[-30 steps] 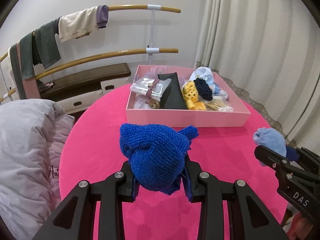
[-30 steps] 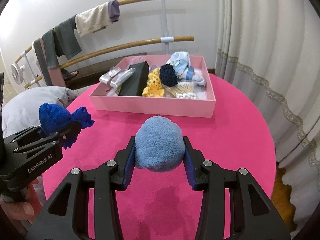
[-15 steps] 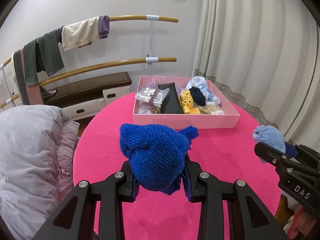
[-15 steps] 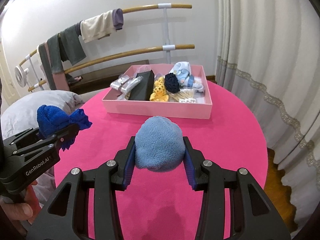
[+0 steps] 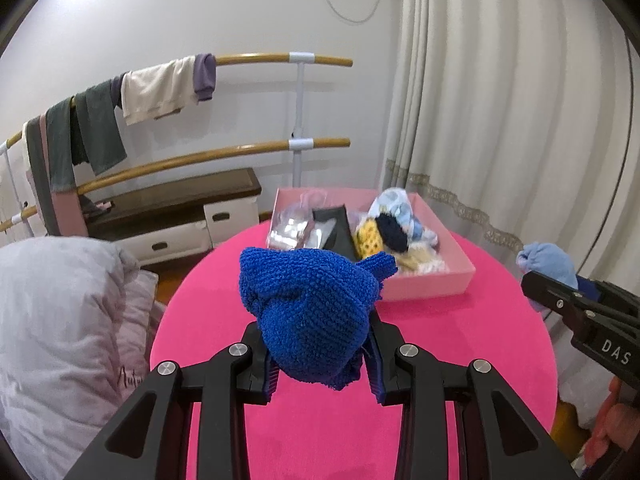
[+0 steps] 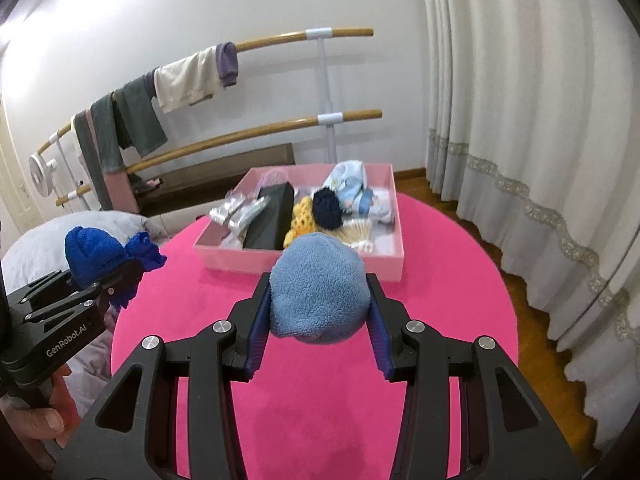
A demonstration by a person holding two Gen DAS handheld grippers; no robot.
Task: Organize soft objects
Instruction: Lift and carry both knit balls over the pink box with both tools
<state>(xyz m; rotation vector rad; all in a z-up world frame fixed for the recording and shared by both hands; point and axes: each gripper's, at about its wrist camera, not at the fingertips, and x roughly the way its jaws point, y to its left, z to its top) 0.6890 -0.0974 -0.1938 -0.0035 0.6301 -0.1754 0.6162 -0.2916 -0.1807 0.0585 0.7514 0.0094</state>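
My left gripper (image 5: 320, 354) is shut on a dark blue knitted bundle (image 5: 308, 308) and holds it above the round pink table (image 5: 460, 344). In the right wrist view the same bundle (image 6: 100, 256) shows at the left, in the left gripper (image 6: 100, 284). My right gripper (image 6: 318, 322) is shut on a light blue fleece bundle (image 6: 318, 292), also off the table; that bundle (image 5: 550, 262) appears at the right edge of the left wrist view. A pink box (image 6: 304, 262) at the table's far side holds several items: silver packets, a black pouch, yellow and navy knits, a pale blue cloth.
A rail rack (image 6: 280, 40) with hanging clothes stands behind the table, with a low bench (image 5: 172, 200) under it. Grey bedding (image 5: 60, 300) lies to the left. Curtains (image 6: 520, 100) hang at the right over a wooden floor. A hand (image 6: 40, 420) grips the left tool.
Both grippers have risen with their bundles still held; the table and the pink box look smaller and lower in both views, and more wall shows above.
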